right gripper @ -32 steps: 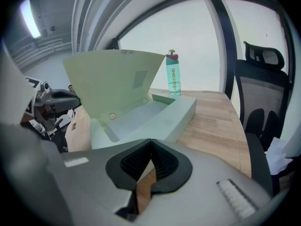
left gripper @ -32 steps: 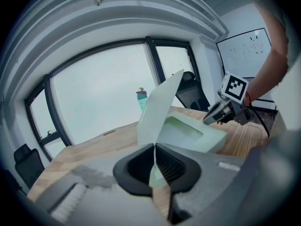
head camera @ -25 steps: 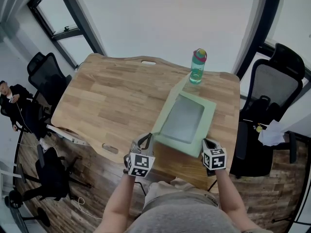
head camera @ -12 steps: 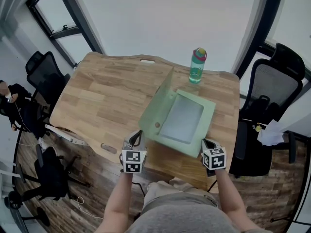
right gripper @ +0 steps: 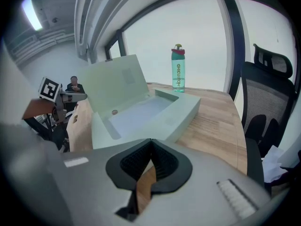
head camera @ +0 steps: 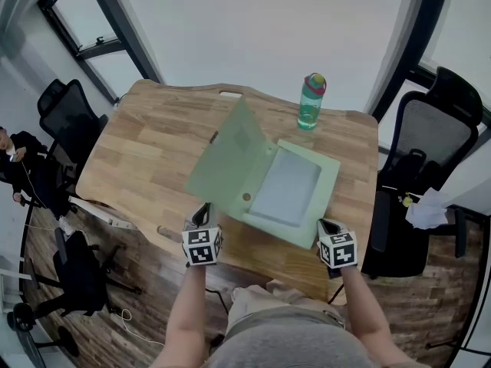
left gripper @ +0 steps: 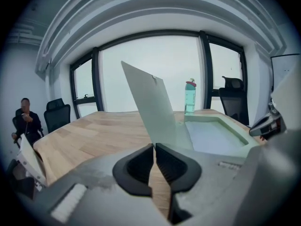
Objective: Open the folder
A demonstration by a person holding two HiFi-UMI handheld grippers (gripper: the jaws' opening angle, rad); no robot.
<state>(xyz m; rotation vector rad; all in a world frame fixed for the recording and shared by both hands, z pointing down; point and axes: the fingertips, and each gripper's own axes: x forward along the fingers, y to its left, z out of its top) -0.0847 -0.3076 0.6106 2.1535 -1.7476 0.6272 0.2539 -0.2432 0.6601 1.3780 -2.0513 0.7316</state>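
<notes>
A pale green folder box (head camera: 330,176) lies on the wooden table, its shallow base (right gripper: 141,114) uncovered. Its lid (head camera: 230,156) stands raised and leans to the left, seen edge-on in the left gripper view as the lid (left gripper: 150,102). My left gripper (head camera: 202,211) is at the lid's near corner by the table's front edge. Its jaws are opening to a thin slit at the left gripper (left gripper: 154,147), and only wood shows in the gap. My right gripper (head camera: 328,227) rests shut and empty at the base's near right corner, the right gripper (right gripper: 151,142) facing the box.
A teal water bottle (head camera: 312,103) stands upright just behind the folder. A black office chair (head camera: 430,140) is close on the right. More chairs and a seated person (head camera: 19,156) are off to the left. The table's curved front edge (head camera: 165,232) runs under my left gripper.
The lid has swung up from flat and over to the left. My left gripper moved left along the front edge with it. The right gripper stayed put.
</notes>
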